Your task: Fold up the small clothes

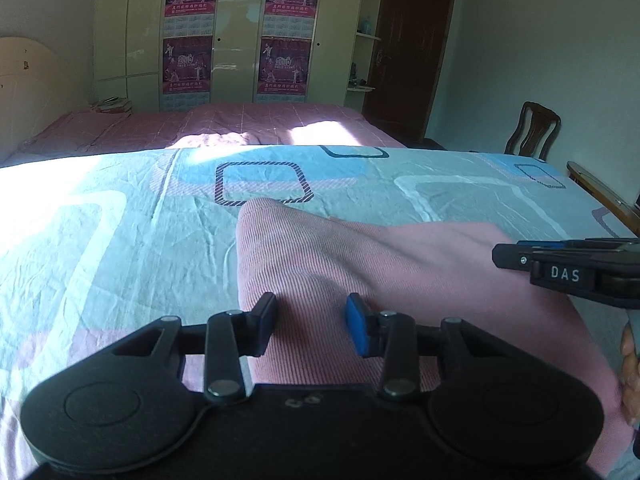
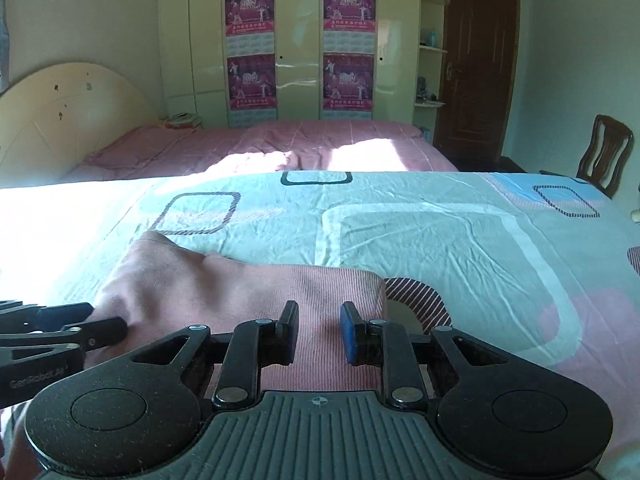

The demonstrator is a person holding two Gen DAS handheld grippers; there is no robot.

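Nearest, the left gripper [image 1: 311, 326] is held low over a pink ribbed garment [image 1: 400, 272], its jaws parted with the cloth seen between them and nothing clamped. The right gripper [image 2: 319, 330] is likewise held with its jaws apart above the same garment [image 2: 240, 292], near its right-hand edge, and nothing is gripped by it either. Whether the fingertips of either tool touch the fabric cannot be told. From the left wrist view, the right gripper [image 1: 560, 264] is seen side-on at the frame's right edge, over the garment; from the right wrist view, the left gripper [image 2: 100, 328] is seen at the far left, at the cloth's left part.

The garment is spread on a light blue bedsheet [image 1: 120, 220] printed with rounded squares, with one corner raised into a soft peak [image 2: 154, 240]. Beyond the sheet, a pink bed [image 2: 280, 140] is lit by sun patches. Further off, a wooden chair [image 2: 608, 152] is placed at the right, and a cream wardrobe [image 2: 296, 40] bearing four posters is set against the back wall beside a dark door [image 2: 480, 60].
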